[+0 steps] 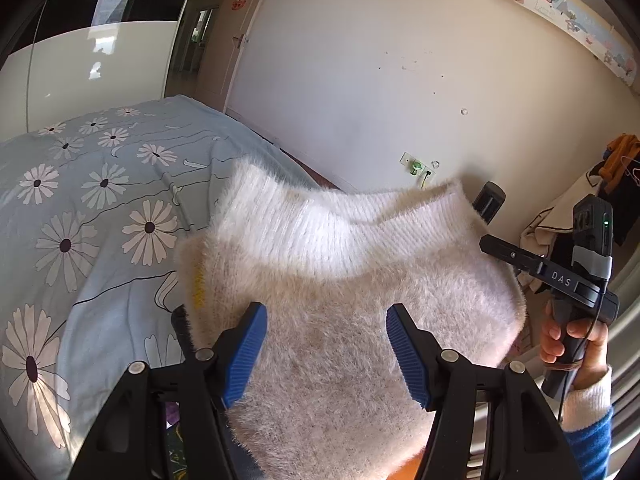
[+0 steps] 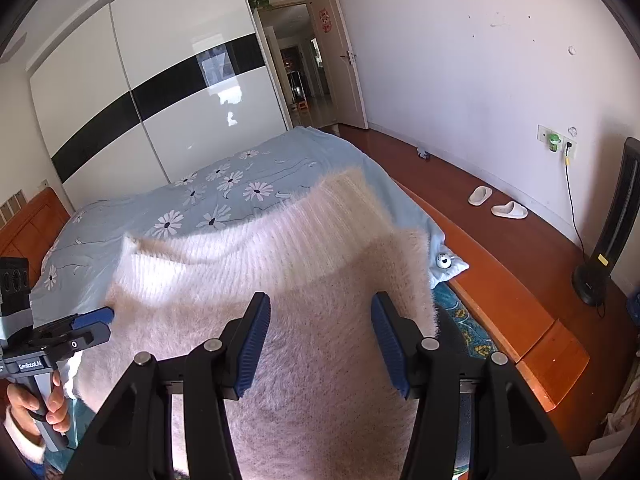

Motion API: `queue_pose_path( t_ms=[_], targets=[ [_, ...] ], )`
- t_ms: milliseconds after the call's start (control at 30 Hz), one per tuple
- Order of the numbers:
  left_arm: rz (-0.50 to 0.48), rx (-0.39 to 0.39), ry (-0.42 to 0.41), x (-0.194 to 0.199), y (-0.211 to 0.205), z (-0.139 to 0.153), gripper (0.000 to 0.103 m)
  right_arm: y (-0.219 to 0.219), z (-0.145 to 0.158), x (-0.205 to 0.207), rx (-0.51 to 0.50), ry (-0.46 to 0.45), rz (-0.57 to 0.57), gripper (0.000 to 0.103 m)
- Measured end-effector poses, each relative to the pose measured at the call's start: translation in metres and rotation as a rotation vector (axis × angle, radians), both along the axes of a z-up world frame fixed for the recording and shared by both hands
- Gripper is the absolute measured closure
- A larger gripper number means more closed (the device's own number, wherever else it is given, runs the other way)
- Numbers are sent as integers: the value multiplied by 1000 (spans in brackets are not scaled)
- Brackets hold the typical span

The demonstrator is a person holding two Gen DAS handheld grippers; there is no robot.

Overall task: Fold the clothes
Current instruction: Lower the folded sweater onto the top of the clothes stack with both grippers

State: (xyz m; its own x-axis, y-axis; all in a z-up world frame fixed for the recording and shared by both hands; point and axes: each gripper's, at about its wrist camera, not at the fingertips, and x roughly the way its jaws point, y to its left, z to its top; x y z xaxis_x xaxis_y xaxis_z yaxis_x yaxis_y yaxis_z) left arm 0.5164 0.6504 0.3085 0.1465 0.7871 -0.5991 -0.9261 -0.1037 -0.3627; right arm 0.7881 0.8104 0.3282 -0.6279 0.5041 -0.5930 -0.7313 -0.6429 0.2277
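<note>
Left gripper (image 1: 326, 354) and right gripper (image 2: 320, 342): ribbed blue fingers (image 1: 246, 354) spread apart, gripping nothing. Fuzzy cream sweater (image 1: 340, 300) with white ribbed-knit band lies between and beyond both, above the daisy-print blue bed (image 1: 80, 200).

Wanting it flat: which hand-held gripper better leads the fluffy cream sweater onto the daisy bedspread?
Left, likely: the blue daisy bedspread lies beside the left hand-held gripper; the right hand-held gripper is beyond the fluffy cream sweater, floorward.

fuzzy sweater (image 2: 304, 320), parted right tongs (image 2: 320, 344), bed (image 2: 224, 196)
</note>
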Motion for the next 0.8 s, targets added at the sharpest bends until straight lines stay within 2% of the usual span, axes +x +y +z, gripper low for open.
queue_pose_path(
  t_ms=[200,300,400,467,500,533,633,667,700,800],
  targets=[
    [23,67,19,3,-25,22,37,-26,26,10,59,42,10,49],
    [38,98,80,12,-45,28,36,-46,31,16,84,55,20,49],
    [66,99,135,21,-62,25,32,-67,29,17,103,26,1,49],
    [87,85,169,27,-70,20,28,-80,25,18,109,-5,-15,43],
    [95,80,187,30,-75,17,25,-87,23,18,116,-22,-18,35],
    [106,76,211,34,-78,14,23,-95,20,19,125,-38,-20,32],
    [138,58,276,46,-88,2,15,-115,13,20,143,-66,-7,32],
    [142,52,285,50,-92,-2,14,-121,10,21,144,-73,-3,29],
    [146,45,285,52,-94,-6,14,-126,7,21,145,-80,1,20],
    [160,21,282,57,-100,-18,11,-135,-3,22,128,-90,19,14]
  ],
)
